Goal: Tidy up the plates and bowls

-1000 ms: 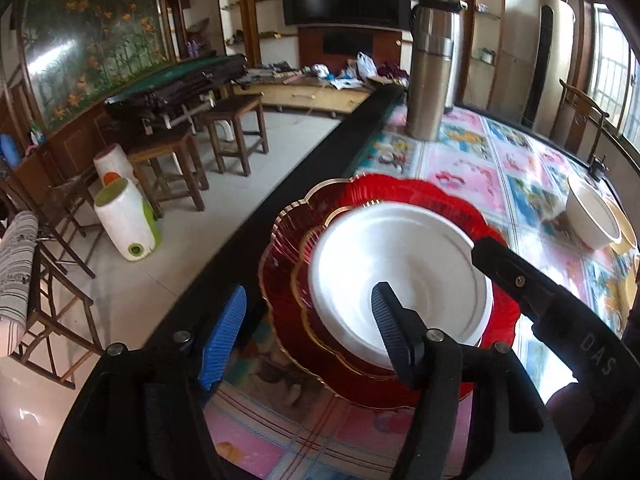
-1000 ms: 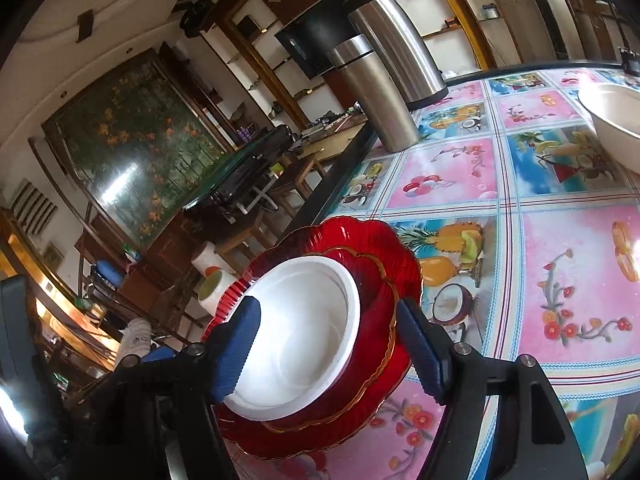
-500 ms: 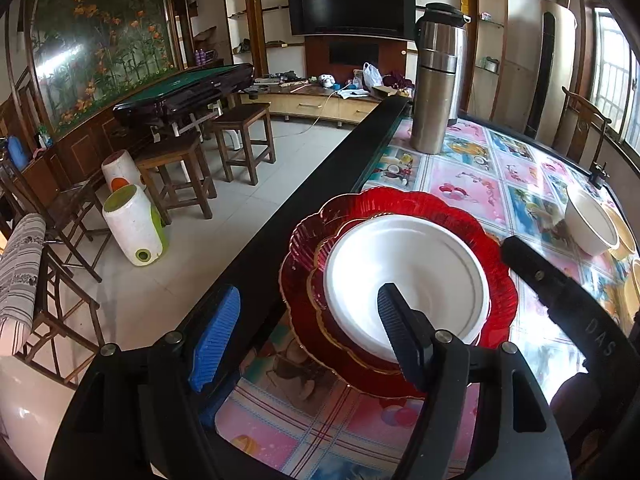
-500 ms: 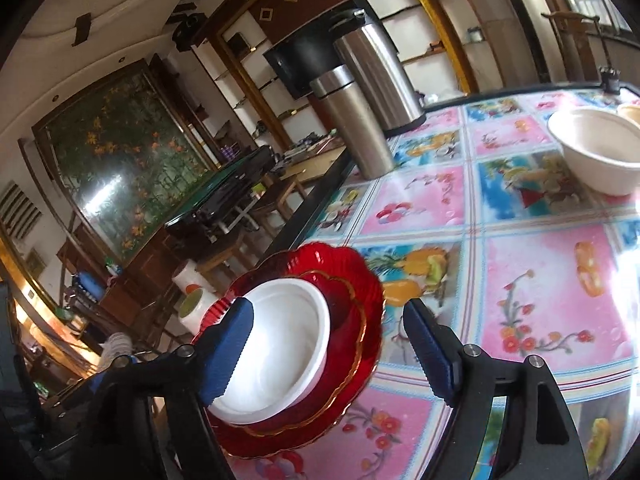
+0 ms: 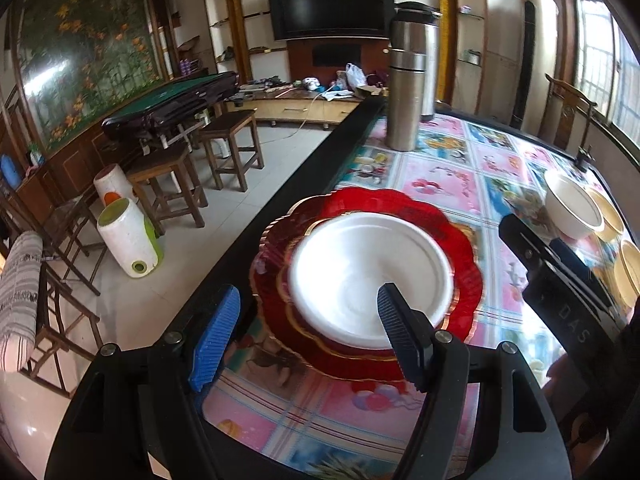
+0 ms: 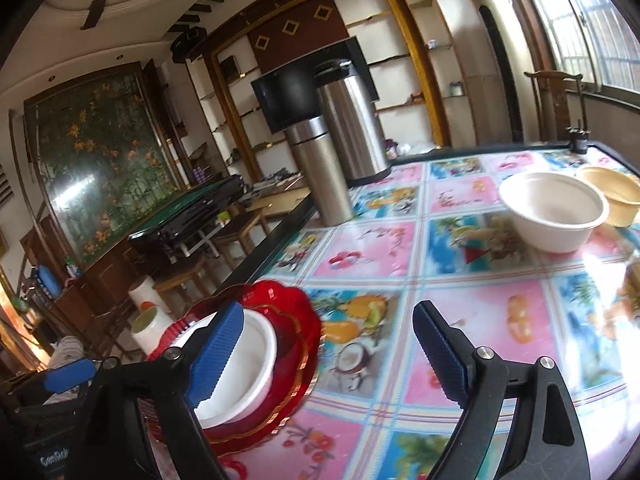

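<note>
A white bowl (image 5: 368, 276) sits inside stacked red scalloped plates (image 5: 460, 252) near the table's left edge. My left gripper (image 5: 308, 332) hangs open just short of that stack, holding nothing. In the right wrist view the same white bowl (image 6: 248, 368) and red plates (image 6: 296, 320) lie at lower left, and my right gripper (image 6: 328, 356) is open and empty above the tablecloth beside them. Another white bowl (image 6: 554, 214) stands further off, with a cream bowl (image 6: 612, 194) behind it. That white bowl (image 5: 572, 210) and cream bowls (image 5: 610, 216) show at the far right in the left wrist view.
Two steel flasks (image 6: 324, 172) (image 6: 354, 120) stand at the table's far left corner. The table (image 6: 480, 308) carries a colourful patterned cloth. Its dark left edge (image 5: 304, 184) drops to a tiled floor with wooden stools (image 5: 232, 140) and a white container (image 5: 128, 236). The right gripper's body (image 5: 560, 288) crosses the left wrist view.
Both grippers have drawn back and lifted away from the red plate stack. The right gripper has swung rightwards, bringing the far white and cream bowls into view. The stack has stayed in place.
</note>
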Demonstrator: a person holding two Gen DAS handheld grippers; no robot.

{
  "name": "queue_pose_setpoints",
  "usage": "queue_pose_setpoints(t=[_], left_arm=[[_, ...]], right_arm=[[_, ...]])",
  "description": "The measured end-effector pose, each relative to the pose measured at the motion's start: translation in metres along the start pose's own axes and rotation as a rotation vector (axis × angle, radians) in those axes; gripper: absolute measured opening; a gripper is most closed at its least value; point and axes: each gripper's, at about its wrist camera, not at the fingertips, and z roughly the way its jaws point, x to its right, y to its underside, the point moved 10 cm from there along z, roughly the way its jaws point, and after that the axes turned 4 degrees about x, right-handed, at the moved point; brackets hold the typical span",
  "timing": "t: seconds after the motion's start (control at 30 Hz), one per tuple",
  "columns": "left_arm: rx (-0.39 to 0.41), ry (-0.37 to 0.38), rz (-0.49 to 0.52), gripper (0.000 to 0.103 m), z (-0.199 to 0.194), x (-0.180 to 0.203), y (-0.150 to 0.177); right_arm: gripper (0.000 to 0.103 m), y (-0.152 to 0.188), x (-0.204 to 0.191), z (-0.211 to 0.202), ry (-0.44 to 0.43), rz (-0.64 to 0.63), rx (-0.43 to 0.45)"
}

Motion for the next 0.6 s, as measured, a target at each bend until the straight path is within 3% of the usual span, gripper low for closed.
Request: queue_pose_setpoints(t=[0.37,0.6], left_arm=[[0.002,0.05,0.191,0.072,-0.014,0.087,0.007],[0.014,0.091,0.286,0.072,-0.026,0.141,0.011]], right_arm=[[0.094,-0.032,0.053,-0.038,0.134,-0.069,0.139],[0.097,-0.064,0.116,-0.077,0.259,-0.095,0.253]])
